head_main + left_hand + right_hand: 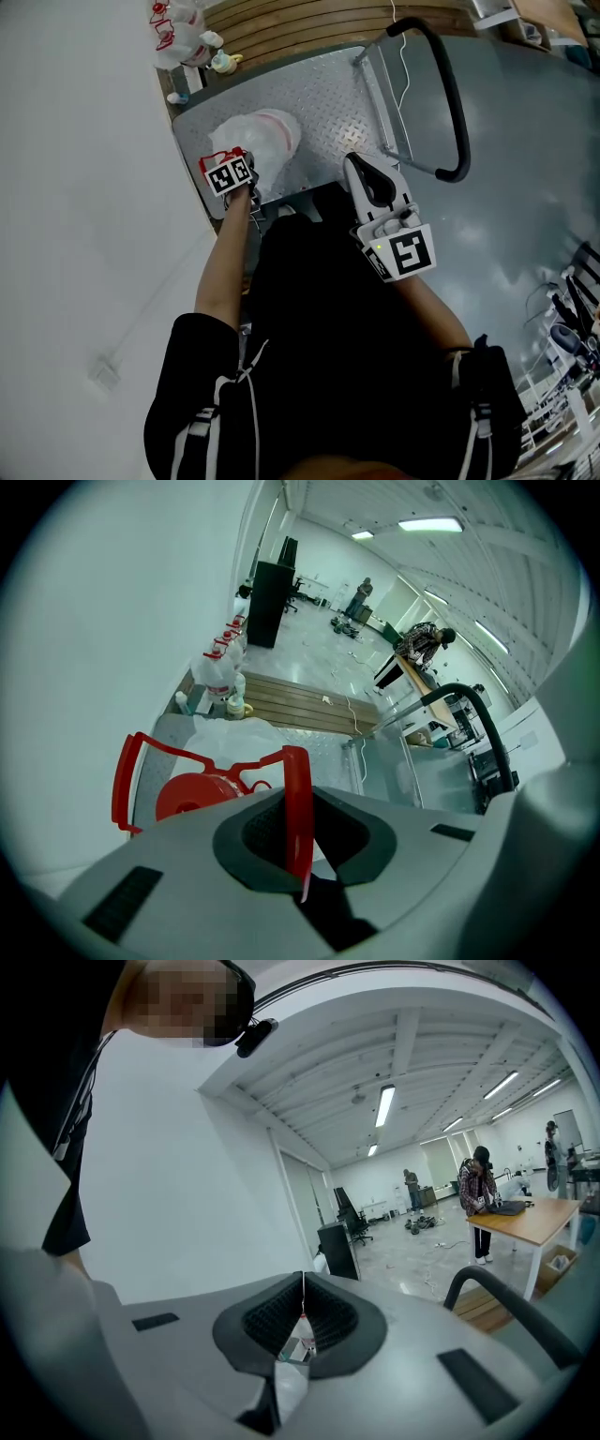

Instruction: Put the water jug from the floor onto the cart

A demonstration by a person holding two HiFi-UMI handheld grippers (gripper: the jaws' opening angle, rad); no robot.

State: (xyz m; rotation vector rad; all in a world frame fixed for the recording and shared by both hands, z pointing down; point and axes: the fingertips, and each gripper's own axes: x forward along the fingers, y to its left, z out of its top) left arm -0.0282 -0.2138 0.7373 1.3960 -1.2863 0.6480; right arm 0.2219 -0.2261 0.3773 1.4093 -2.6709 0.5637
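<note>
Clamped between my left gripper's jaws is the thin red handle of the jug. The jug sits over the near left corner of the cart, though I can't tell whether its base rests on the deck. My right gripper hangs beside it, jaws together on nothing. I judge this the set-down step. Next I'd ease the jug down until the deck bears it, then open the left jaws and lift clear of the handle.

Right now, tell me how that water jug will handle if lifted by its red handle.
Probably heavy: the water jug looks bulky beside the left tongs. It may swing, since only the thin red handle is pinched.
</note>
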